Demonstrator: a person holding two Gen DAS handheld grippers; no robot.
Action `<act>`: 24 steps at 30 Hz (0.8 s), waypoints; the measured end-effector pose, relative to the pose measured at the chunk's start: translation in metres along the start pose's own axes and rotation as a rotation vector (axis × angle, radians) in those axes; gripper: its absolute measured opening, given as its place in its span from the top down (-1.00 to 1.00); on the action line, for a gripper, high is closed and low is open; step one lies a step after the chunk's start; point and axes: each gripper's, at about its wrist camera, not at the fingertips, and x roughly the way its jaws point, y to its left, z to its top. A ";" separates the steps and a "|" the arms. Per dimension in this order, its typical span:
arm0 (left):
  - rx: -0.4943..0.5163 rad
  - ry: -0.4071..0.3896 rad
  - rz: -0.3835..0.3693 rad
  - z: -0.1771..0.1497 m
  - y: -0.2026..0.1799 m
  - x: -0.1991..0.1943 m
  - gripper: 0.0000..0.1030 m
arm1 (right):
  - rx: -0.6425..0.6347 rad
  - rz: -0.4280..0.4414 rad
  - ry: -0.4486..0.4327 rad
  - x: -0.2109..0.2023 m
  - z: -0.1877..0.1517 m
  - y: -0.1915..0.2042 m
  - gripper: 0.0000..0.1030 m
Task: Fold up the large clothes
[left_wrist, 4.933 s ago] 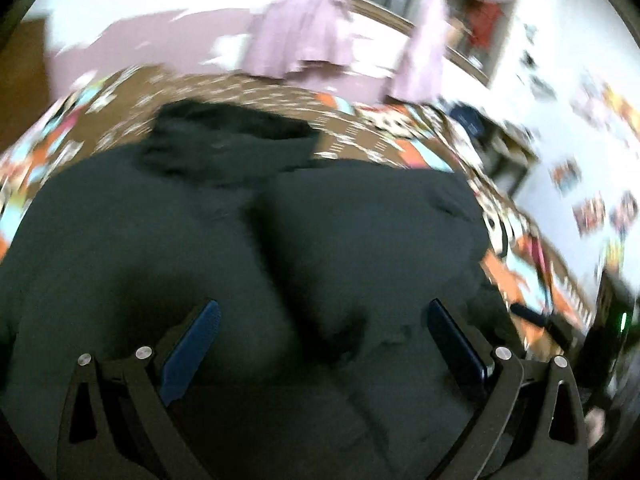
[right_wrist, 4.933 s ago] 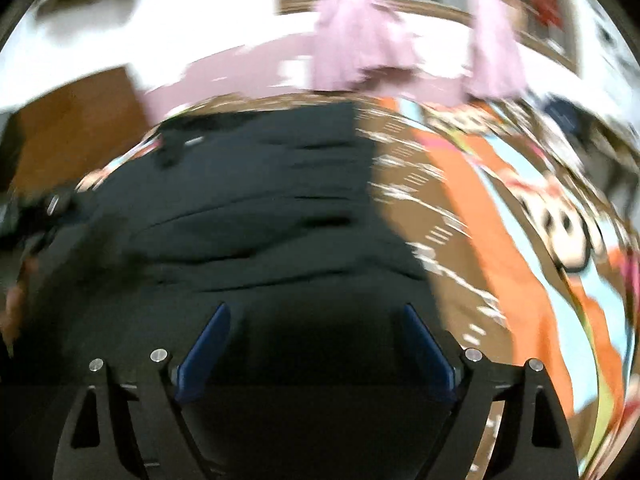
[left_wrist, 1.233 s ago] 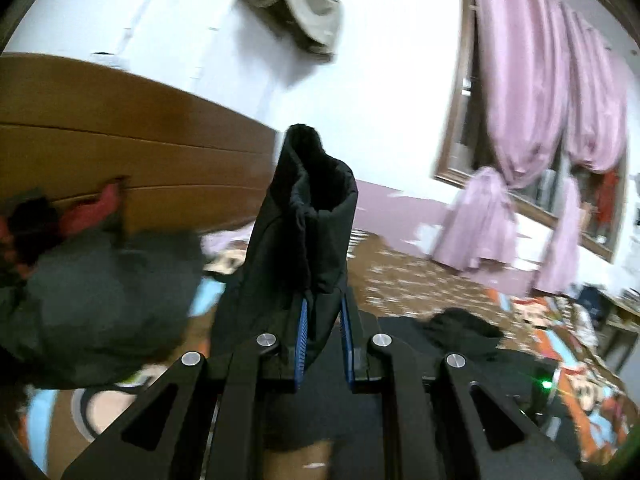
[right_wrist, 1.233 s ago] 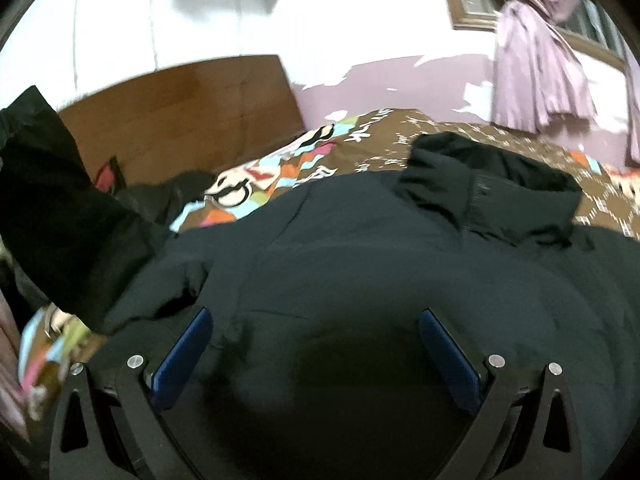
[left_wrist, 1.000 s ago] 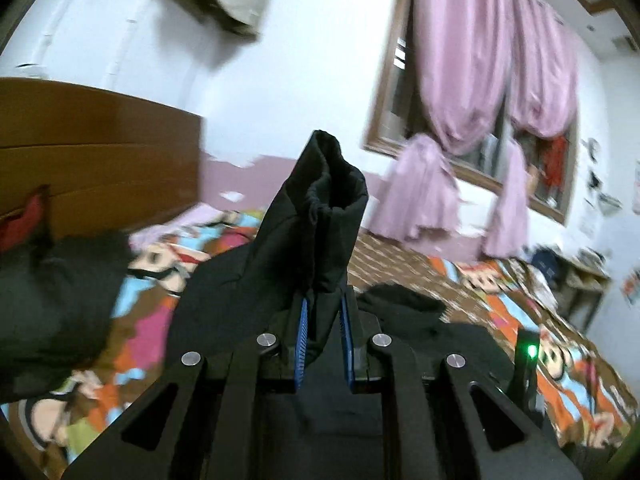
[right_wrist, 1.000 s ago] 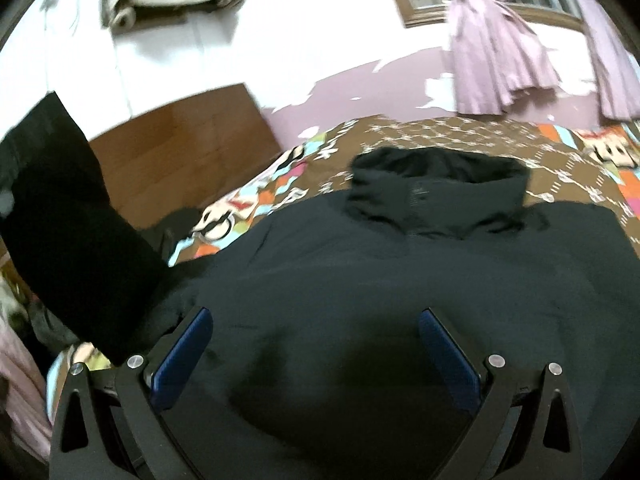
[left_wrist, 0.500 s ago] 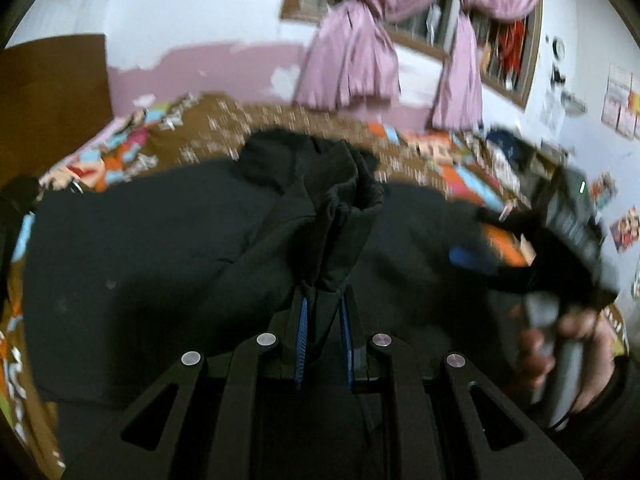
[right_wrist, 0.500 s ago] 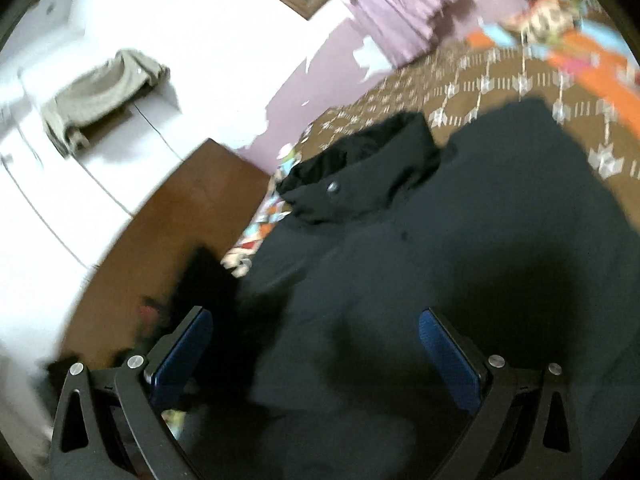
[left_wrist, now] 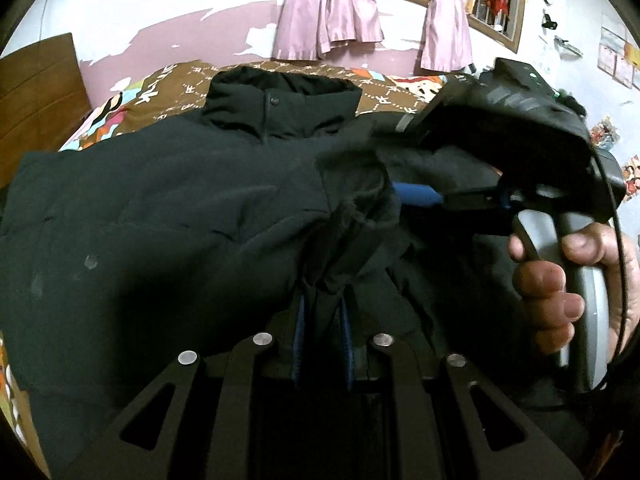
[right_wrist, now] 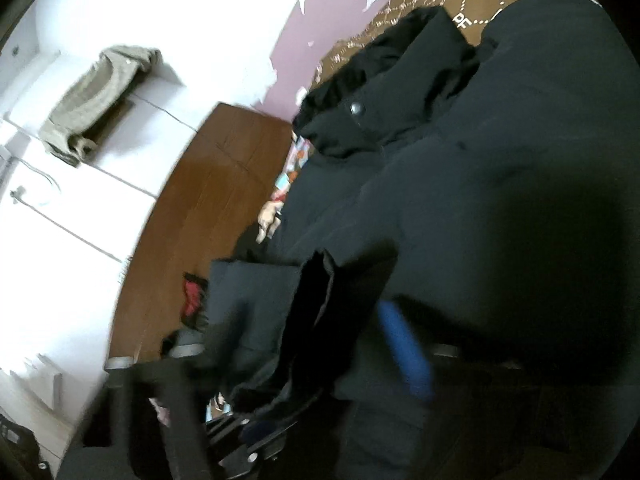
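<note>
A large black jacket (left_wrist: 160,208) lies spread on the bed, its collar (left_wrist: 280,100) at the far end. My left gripper (left_wrist: 322,308) is shut on the cuff of the jacket's sleeve (left_wrist: 352,216), which is folded across the jacket's front. My right gripper (left_wrist: 400,160) comes in from the right, held by a hand (left_wrist: 560,280), with one blue finger (left_wrist: 416,196) against the cuff. In the right wrist view the jacket (right_wrist: 500,180) fills the frame. There the sleeve (right_wrist: 304,292) stands between the spread fingers of my right gripper (right_wrist: 310,320), which is open and blurred.
The bed has a brown and multicoloured patterned cover (left_wrist: 384,96). A wooden headboard (left_wrist: 36,92) stands at the left, and pink curtains (left_wrist: 328,12) hang on the far wall. A beige cloth (right_wrist: 96,92) hangs on the white wall above the headboard (right_wrist: 208,200).
My left gripper has carried the sleeve from up high down across the jacket's front. My right gripper has swung left, and its open fingers now stand around the cuff.
</note>
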 end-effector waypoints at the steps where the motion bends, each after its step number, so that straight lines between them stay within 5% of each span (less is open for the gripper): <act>1: -0.017 0.005 -0.033 -0.002 0.002 -0.002 0.47 | -0.007 -0.024 0.006 0.002 -0.002 0.001 0.50; 2: -0.036 0.006 -0.059 -0.003 0.004 -0.006 0.38 | -0.015 -0.030 -0.005 0.000 -0.004 0.000 0.87; 4: -0.068 -0.014 -0.088 -0.004 0.009 -0.019 0.11 | -0.025 -0.026 -0.039 -0.007 -0.008 0.001 0.89; 11: -0.105 -0.158 -0.077 0.008 0.021 -0.076 -0.23 | -0.168 -0.112 -0.287 -0.084 -0.007 0.030 0.91; 20: -0.199 -0.139 0.085 0.029 0.068 -0.071 -0.27 | -0.219 -0.450 -0.497 -0.144 0.005 0.014 0.91; 24: -0.201 -0.104 0.180 0.050 0.096 -0.059 -0.27 | -0.224 -0.622 -0.499 -0.128 0.000 0.002 0.64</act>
